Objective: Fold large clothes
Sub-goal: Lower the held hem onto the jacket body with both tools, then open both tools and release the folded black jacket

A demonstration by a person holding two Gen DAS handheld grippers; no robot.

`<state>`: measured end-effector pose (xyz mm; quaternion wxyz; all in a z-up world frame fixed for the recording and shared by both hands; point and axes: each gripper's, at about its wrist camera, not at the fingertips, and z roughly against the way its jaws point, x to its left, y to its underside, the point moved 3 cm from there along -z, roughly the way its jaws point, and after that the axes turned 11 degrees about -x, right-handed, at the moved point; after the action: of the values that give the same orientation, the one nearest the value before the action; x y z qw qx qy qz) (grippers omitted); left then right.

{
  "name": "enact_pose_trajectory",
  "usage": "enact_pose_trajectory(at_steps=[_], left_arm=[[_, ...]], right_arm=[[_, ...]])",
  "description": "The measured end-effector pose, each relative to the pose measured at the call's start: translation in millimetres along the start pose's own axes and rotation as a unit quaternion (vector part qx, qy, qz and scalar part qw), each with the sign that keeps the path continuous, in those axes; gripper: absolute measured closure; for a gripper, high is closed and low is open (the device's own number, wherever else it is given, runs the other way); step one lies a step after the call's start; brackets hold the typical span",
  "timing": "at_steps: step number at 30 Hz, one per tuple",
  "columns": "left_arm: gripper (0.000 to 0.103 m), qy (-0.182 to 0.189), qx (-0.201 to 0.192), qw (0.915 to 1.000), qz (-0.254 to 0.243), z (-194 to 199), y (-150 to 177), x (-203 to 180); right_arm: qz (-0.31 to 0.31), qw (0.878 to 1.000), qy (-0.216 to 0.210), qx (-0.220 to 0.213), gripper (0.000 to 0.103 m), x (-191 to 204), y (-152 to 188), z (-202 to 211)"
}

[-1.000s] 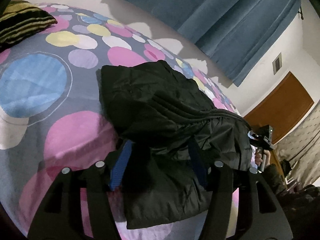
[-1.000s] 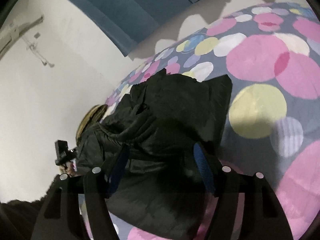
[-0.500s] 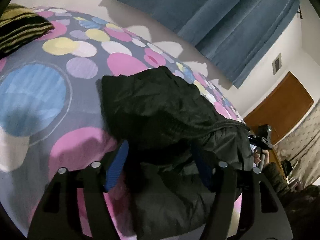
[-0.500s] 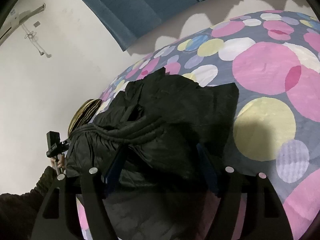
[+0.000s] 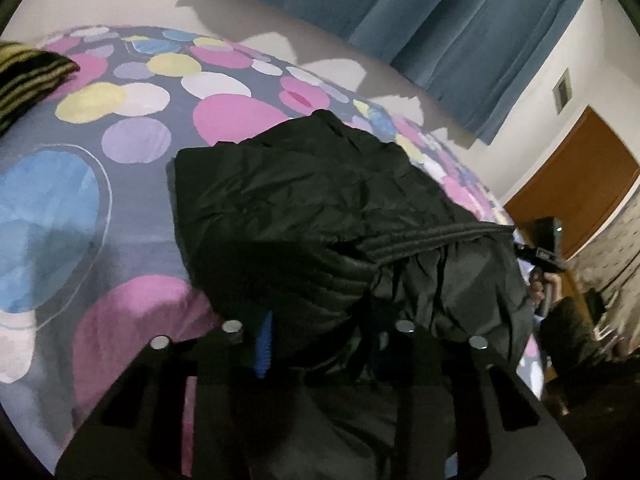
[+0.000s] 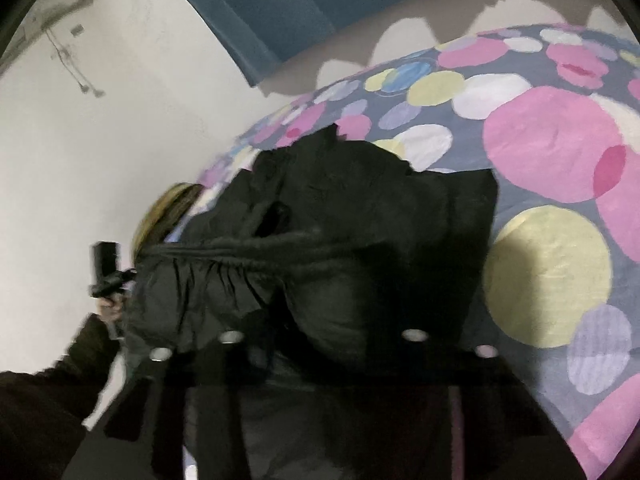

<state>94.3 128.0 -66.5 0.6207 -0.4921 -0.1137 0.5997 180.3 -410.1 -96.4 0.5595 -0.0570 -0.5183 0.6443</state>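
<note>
Two tongs hold one big black jacket (image 5: 320,200) over a bed. The left gripper (image 5: 324,344) has its fingers close together with a fold of the jacket pinched between them; one blue pad (image 5: 263,344) shows beside the cloth, and the other is hidden by it. The right gripper (image 6: 320,344) is dark and blurry, and the jacket covers its tips, so I cannot tell how far apart they are or if they have hold of it. The jacket is puffy and crinkly with a soft shine. A stretchy, gathered hem (image 6: 256,256) runs across it just ahead of both tongs. The far part of the jacket lies flat on the bedspread (image 5: 132,140) ahead of the tongs, and the near part is lifted up and bunched. The bedspread is grey with smooth round spots in pink, yellow, blue, white and purple. A striped pillow (image 5: 28,76) sits far off to the left of the left tongs. Blue curtains (image 5: 440,16) with long folds hang on the wall beyond, and a brown wooden door (image 5: 576,184) is off to the right.
</note>
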Motion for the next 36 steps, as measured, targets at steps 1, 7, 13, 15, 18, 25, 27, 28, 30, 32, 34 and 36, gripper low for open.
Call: enact_pose_trajectory(at_steps=[1,7,13,15,18,25,27,28,30,32,34,36], left_arm=[[0.074,-0.003,-0.001,1.0000,0.000,1.8,0.3,-1.9],[0.084,-0.040,-0.018,0.9990,-0.013,15.7,-3.8,-15.2],[0.087,-0.073,-0.042,0.9964,-0.005,19.5,-31.9,-23.5],[0.087,-0.079,-0.047,0.9958,-0.006,16.2,-46.5,-25.6],[0.088,-0.078,-0.051,0.9956,-0.010,7.6,-68.8,-28.9],[0.088,-0.091,-0.071,0.9929,-0.028,-25.8,-133.0,-33.4],[0.088,-0.101,-0.068,0.9919,-0.035,-42.9,-148.6,-31.2],[0.088,-0.106,-0.065,0.9917,-0.035,-50.9,-154.0,-28.7],[0.088,-0.116,-0.054,0.9914,-0.029,-72.9,-163.7,-19.4],[0.088,-0.127,-0.043,0.9906,-0.026,-92.6,-167.8,-9.4],[0.089,-0.143,-0.028,0.9891,-0.022,-113.7,-167.6,4.2],[0.089,-0.156,-0.009,0.9876,-0.013,-130.4,-163.9,17.9]], right_arm=[[0.003,1.000,0.005,-0.002,0.078,1.0,0.0,0.3],[0.027,0.999,0.021,-0.037,0.089,20.6,-3.0,21.8],[0.048,0.996,0.041,-0.063,0.092,40.0,-23.9,33.1],[0.052,0.995,0.047,-0.073,0.092,43.7,-35.9,33.6],[0.050,0.993,0.055,-0.089,0.092,44.0,-56.6,32.9],[0.037,0.992,0.079,-0.094,0.092,27.9,-106.5,3.9],[0.026,0.992,0.087,-0.089,0.092,17.0,-119.1,-10.6],[0.020,0.992,0.090,-0.084,0.092,10.2,-125.5,-19.7],[0.013,0.992,0.099,-0.073,0.092,0.2,-131.0,-34.1],[0.006,0.992,0.109,-0.056,0.092,-11.9,-133.1,-50.9],[-0.003,0.992,0.115,-0.042,0.092,-24.2,-132.9,-65.4],[-0.016,0.992,0.122,-0.024,0.092,-38.5,-129.2,-81.3]])
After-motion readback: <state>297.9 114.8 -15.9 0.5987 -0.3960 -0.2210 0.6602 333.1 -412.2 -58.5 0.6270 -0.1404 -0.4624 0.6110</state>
